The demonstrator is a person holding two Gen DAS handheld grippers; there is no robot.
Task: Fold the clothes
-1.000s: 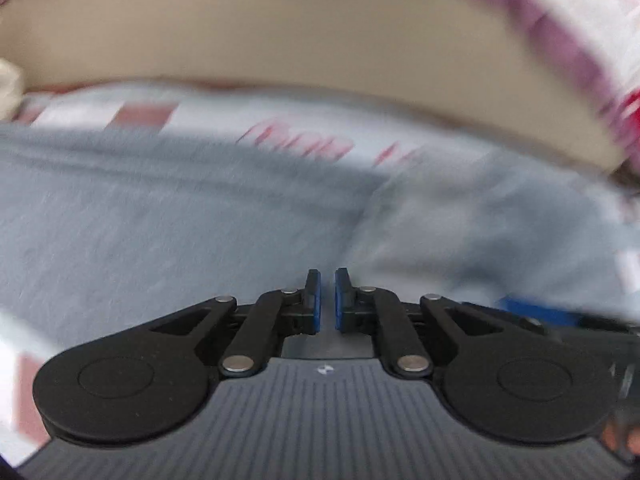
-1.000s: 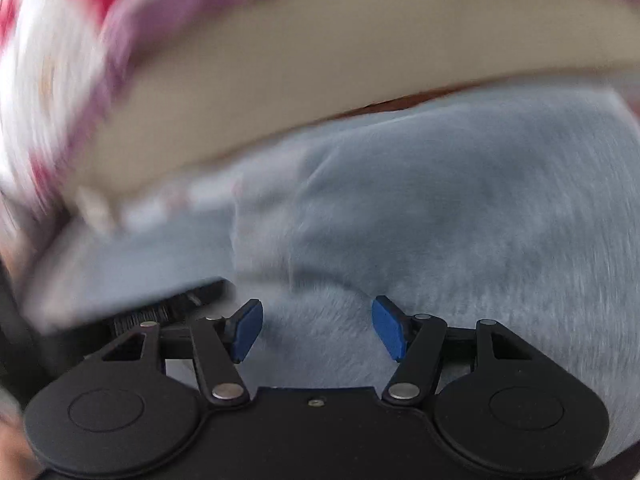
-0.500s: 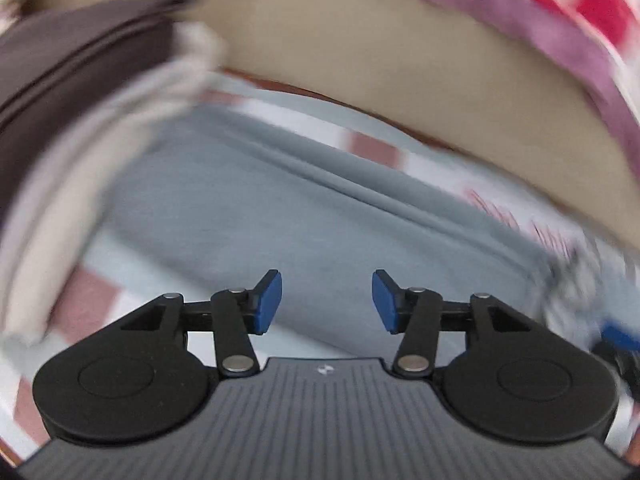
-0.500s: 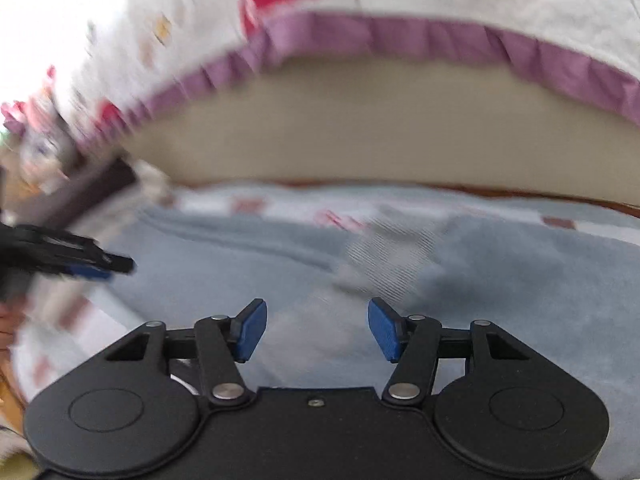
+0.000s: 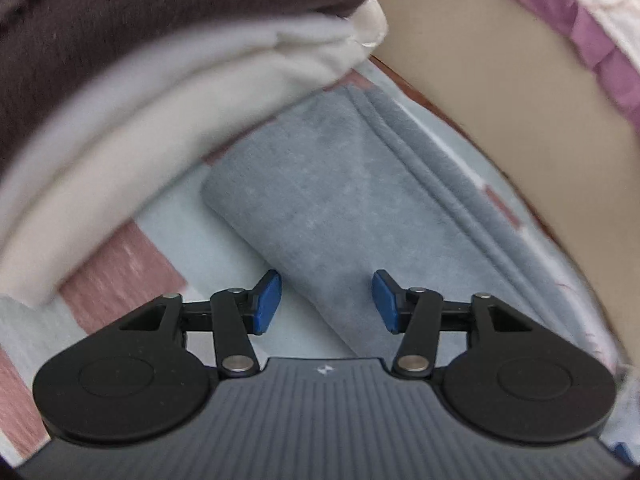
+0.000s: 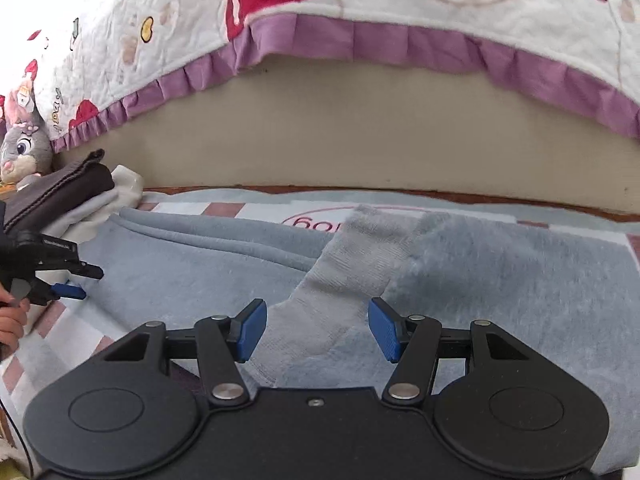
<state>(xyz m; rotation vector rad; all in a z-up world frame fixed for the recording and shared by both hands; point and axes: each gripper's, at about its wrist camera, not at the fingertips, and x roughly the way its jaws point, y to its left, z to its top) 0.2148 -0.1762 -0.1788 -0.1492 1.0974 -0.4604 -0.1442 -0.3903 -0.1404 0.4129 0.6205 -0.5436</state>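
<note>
A grey-blue fleece garment [image 6: 460,280] lies spread across the patterned mat, with a paler ribbed band [image 6: 356,260] folded over its middle. In the left wrist view its narrow folded end [image 5: 340,200] runs diagonally with a rounded corner. My left gripper [image 5: 326,302] hovers over that end's near edge. Its jaws are opening, and the blue pads press on nothing. It also shows at the far left as the left gripper [image 6: 90,282], held by a person's hand [image 6: 10,320]. My right gripper [image 6: 316,330] stands open over the ribbed band, gripping nothing.
A stack of folded clothes [image 5: 140,92], dark brown over white, sits right beside the garment's left end, also seen as the stack [image 6: 68,192]. The beige bed side [image 6: 360,140] walls off the far edge under a quilt with a purple frill [image 6: 400,44]. A plush rabbit [image 6: 24,152] sits far left.
My left gripper swept left along the garment to its end by the stack, rolled, and went from shut to open. The right gripper drew back slightly, still open.
</note>
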